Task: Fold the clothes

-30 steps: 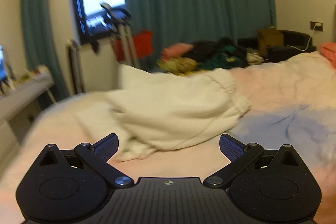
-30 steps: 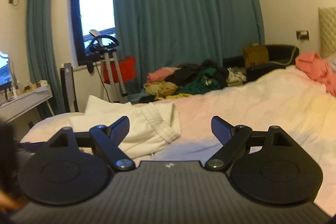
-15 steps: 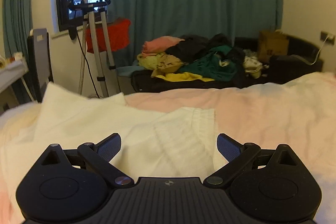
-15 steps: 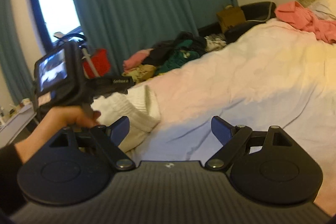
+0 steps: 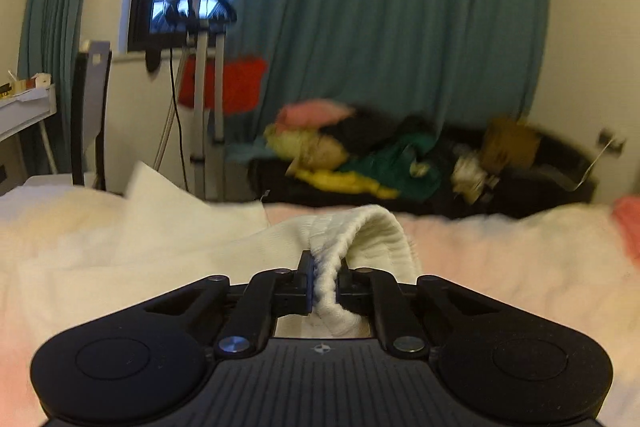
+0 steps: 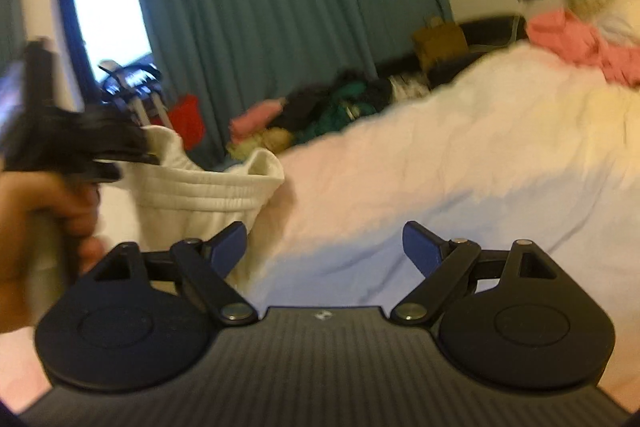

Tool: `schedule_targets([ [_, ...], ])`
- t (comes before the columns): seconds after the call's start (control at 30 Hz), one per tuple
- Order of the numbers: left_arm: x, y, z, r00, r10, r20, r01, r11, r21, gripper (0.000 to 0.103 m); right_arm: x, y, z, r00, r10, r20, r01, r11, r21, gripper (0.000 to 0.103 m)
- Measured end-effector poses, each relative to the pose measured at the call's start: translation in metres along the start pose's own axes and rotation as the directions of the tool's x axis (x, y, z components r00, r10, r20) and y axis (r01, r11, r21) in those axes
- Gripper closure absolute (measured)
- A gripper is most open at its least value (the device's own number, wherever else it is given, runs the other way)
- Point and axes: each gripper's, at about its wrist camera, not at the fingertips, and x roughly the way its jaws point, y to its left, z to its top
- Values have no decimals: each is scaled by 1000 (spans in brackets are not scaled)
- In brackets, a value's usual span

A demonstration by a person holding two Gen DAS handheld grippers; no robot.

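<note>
A white garment (image 5: 360, 231) with a ribbed elastic waistband lies on the bed (image 5: 500, 259). My left gripper (image 5: 324, 271) is closing its jaws, and the pads press on a bunched piece of that waistband. In the right wrist view the same garment (image 6: 200, 183) hangs lifted from the left gripper (image 6: 132, 147), which a hand (image 6: 36, 203) holds at the left edge. My right gripper (image 6: 324, 247) stands open low over the bedsheet, its left finger beside the garment's hanging edge, with nothing between its fingers.
A pile of mixed clothes (image 5: 360, 155) lies beyond the bed's far edge under the teal curtain (image 5: 380, 27). A pink garment (image 6: 580, 43) sits near the headboard. A chair (image 5: 90, 115), a metal stand (image 5: 208, 79) and a desk (image 5: 24, 107) are at the left.
The left gripper moved over the white garment and shut on its waistband, lifting it. The right gripper sank toward the bed and stayed open.
</note>
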Motion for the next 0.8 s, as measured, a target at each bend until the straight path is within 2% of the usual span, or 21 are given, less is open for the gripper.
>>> schedule_targets([
  [0.13,-95,45,12,993,-42,112,46,998,-36,94,-16,8,7,999,14,34,-13,999,-29,17],
  [0.2,-142,77,12,988,-27,154,38,997,-71,94,-26,10,12,998,45,42,-44,999,-19,17],
  [0.27,-180,113,6,983,6,182,13,994,-104,94,-41,13,17,991,129,20,-129,992,-1,16],
  [0.33,-213,149,-5,978,39,204,-15,993,-119,94,-56,18,17,974,227,-16,-227,974,17,16],
  [0.4,-231,180,-21,976,88,197,-71,993,-93,94,-69,28,11,945,319,-69,-319,948,18,16],
  [0.47,-243,209,-41,979,129,157,-110,986,-121,95,-67,46,-1,918,358,-171,-367,930,-24,16],
  [0.53,-240,237,-60,980,171,104,-150,972,-182,95,-59,68,-16,885,371,-282,-405,912,-73,19],
  [0.6,-233,259,-73,980,191,49,-174,955,-240,95,-50,82,-28,852,388,-351,-442,893,-85,26],
  [0.63,-231,268,-76,981,192,37,-176,949,-260,95,-46,89,-33,835,393,-384,-459,884,-92,26],
  [0.7,-238,281,-81,976,214,38,-199,949,-246,95,-38,101,-44,810,386,-443,-481,868,-123,26],
  [0.73,-235,284,-80,974,225,35,-211,949,-235,95,-33,106,-48,798,377,-470,-487,862,-137,26],
  [0.8,-227,294,-80,976,219,23,-206,944,-256,95,-23,110,-59,792,343,-505,-480,861,-169,29],
])
